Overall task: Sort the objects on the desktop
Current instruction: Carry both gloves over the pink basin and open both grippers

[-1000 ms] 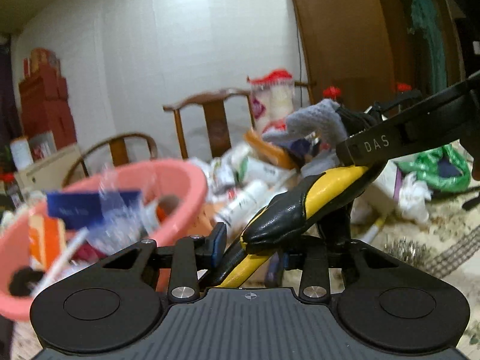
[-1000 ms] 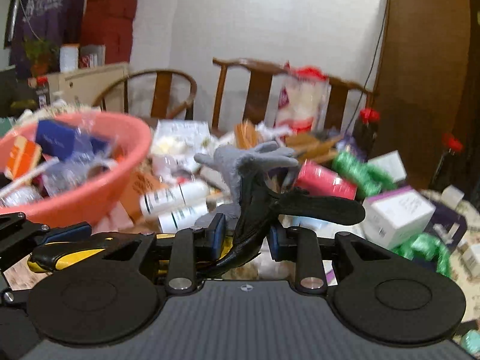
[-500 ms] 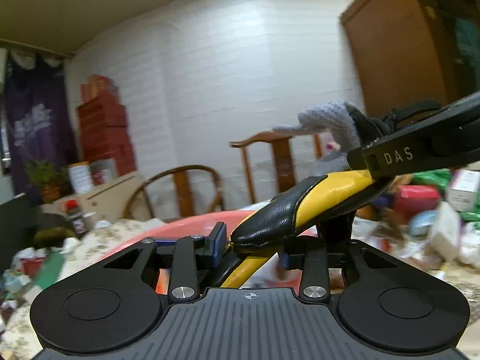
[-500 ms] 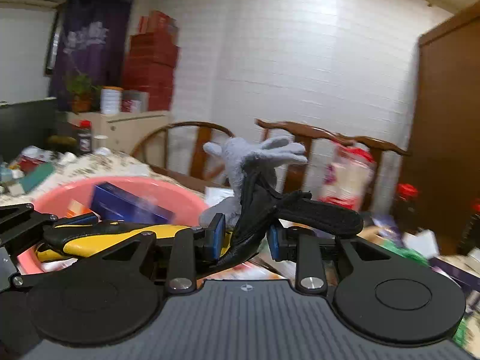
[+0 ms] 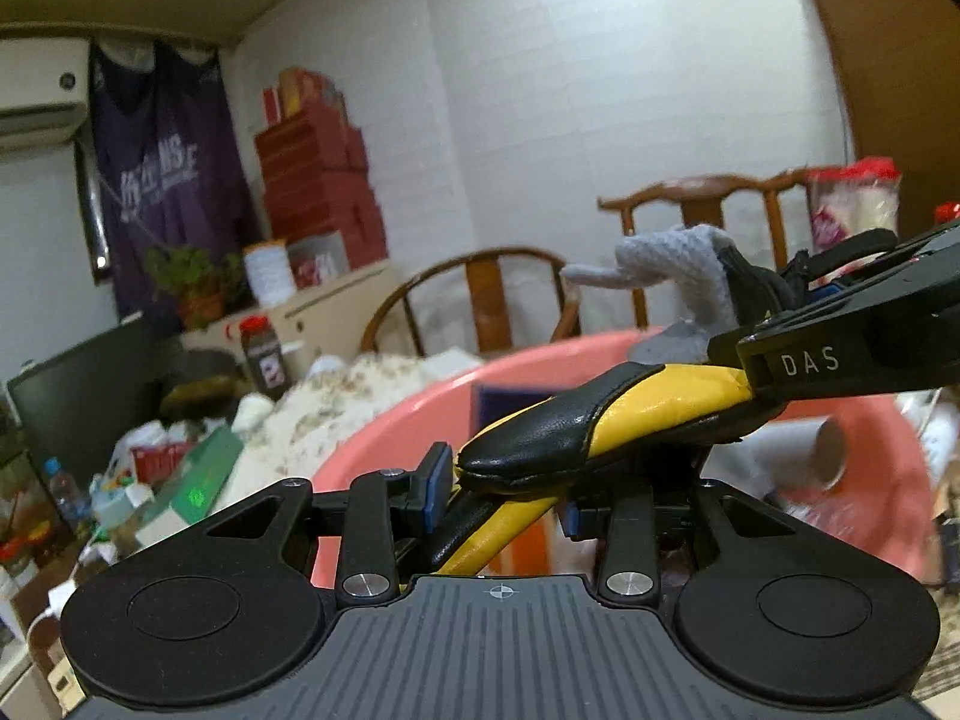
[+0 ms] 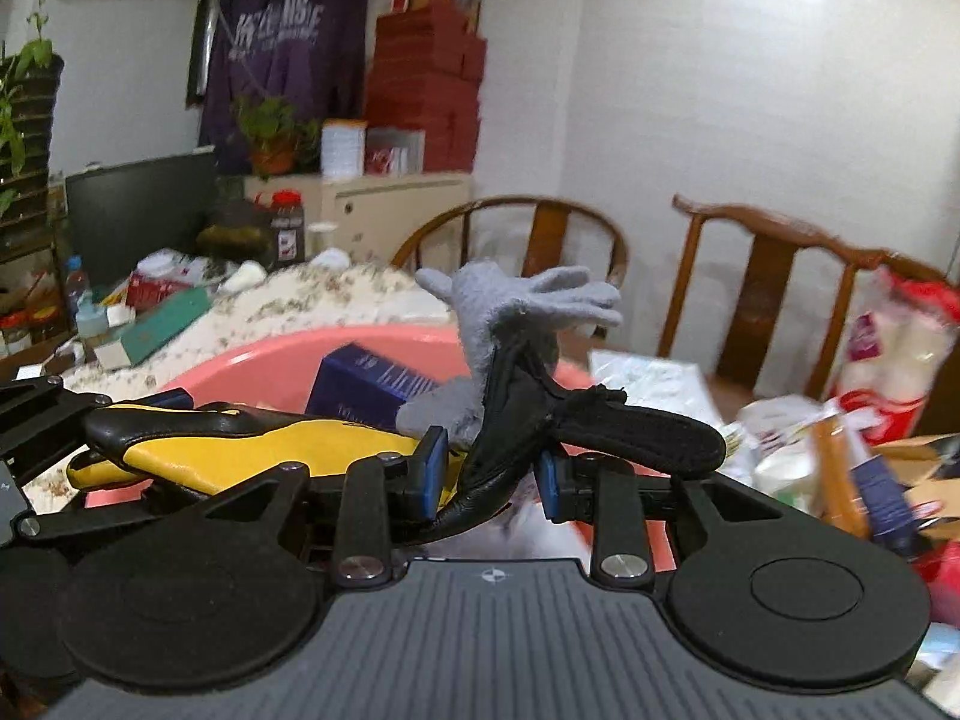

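My left gripper [image 5: 504, 495] is shut on one end of a black and yellow leather glove [image 5: 606, 414]. My right gripper [image 6: 489, 474] is shut on the other end of the same glove [image 6: 264, 444], together with a grey knit glove [image 6: 516, 300] that sticks up above the jaws. Both grippers hold the gloves over a pink plastic basin [image 5: 414, 414], which also shows in the right wrist view [image 6: 270, 366]. The right gripper's body shows at the right of the left wrist view [image 5: 840, 354]. A dark blue box [image 6: 372, 384] lies inside the basin.
A cardboard tube [image 5: 810, 444] lies in the basin. The table [image 6: 336, 294] has a floral cloth with a green box [image 5: 204, 480] and bottles at the left. Two wooden chairs [image 6: 540, 234] stand behind. Packets and boxes [image 6: 840, 450] crowd the right side.
Both grippers have moved left with the gloves, from the cluttered right side to above the pink basin. Their grip has not changed.
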The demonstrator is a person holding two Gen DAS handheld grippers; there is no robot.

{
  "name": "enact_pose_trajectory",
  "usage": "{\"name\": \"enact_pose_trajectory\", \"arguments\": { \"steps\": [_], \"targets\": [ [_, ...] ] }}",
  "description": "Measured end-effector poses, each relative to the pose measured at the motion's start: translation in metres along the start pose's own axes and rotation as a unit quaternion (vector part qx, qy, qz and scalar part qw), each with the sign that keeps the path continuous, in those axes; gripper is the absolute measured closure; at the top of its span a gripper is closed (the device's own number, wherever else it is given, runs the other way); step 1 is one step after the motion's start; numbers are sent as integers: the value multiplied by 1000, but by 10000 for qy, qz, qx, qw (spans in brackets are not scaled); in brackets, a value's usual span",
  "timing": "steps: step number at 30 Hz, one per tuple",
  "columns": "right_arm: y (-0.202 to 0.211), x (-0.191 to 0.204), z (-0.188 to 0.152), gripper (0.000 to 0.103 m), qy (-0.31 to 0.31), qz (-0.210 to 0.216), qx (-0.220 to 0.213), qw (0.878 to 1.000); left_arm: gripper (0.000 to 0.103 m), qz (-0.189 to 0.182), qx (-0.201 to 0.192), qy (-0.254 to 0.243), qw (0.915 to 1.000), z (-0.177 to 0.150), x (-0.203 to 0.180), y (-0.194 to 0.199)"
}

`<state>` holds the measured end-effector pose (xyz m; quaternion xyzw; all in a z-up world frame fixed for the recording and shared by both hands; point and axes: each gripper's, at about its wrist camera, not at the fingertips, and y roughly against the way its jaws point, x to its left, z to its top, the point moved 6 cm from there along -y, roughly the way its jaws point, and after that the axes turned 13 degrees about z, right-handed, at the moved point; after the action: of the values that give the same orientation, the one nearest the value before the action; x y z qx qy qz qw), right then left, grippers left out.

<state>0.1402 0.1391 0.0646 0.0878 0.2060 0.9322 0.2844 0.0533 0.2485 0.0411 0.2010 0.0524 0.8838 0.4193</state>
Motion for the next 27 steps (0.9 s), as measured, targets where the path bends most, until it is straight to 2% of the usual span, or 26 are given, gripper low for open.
{"name": "enact_pose_trajectory", "arguments": {
  "steps": [3,7,9,10,11,12,13,14,15,17,20,24,27],
  "targets": [
    [-23,-3,-2,69,-12,81,190,9998,67,-92,95,-45,9999,-11,0,-4],
    [-38,-14,-10,67,100,58,612,9981,65,-436,102,-162,9989,-20,-11,4],
    [-42,-20,-14,55,184,-76,825,9964,59,-503,0,-307,9983,-22,-17,10],
    [-44,-23,-16,40,277,-231,966,9947,57,-502,-24,-366,9981,-21,-19,13],
    [-47,-26,-17,30,352,-354,1043,9933,53,-497,-30,-392,9980,-21,-20,15],
    [-47,-28,-17,27,415,-435,1043,9927,40,-507,-29,-396,9979,-21,-19,16],
    [-48,-30,-17,22,452,-501,1047,9922,35,-499,-27,-387,9980,-20,-18,18],
    [-48,-32,-17,20,429,-554,1071,9918,22,-466,-45,-386,9982,-20,-15,19],
    [-48,-34,-17,19,372,-584,1105,9915,12,-416,-102,-368,9984,-20,-11,21],
    [-48,-38,-19,19,273,-599,1129,9914,7,-335,-224,-298,9987,-21,0,29],
    [-49,-41,-23,19,309,-771,1209,9892,7,-295,-268,-176,9991,-22,18,40],
    [-51,-40,-24,19,628,-1058,1220,9849,7,-39,-225,45,9997,-21,39,43],
    [-32,-33,-13,18,966,-1367,919,9816,7,146,-167,128,9997,-22,51,42]
  ]
}}
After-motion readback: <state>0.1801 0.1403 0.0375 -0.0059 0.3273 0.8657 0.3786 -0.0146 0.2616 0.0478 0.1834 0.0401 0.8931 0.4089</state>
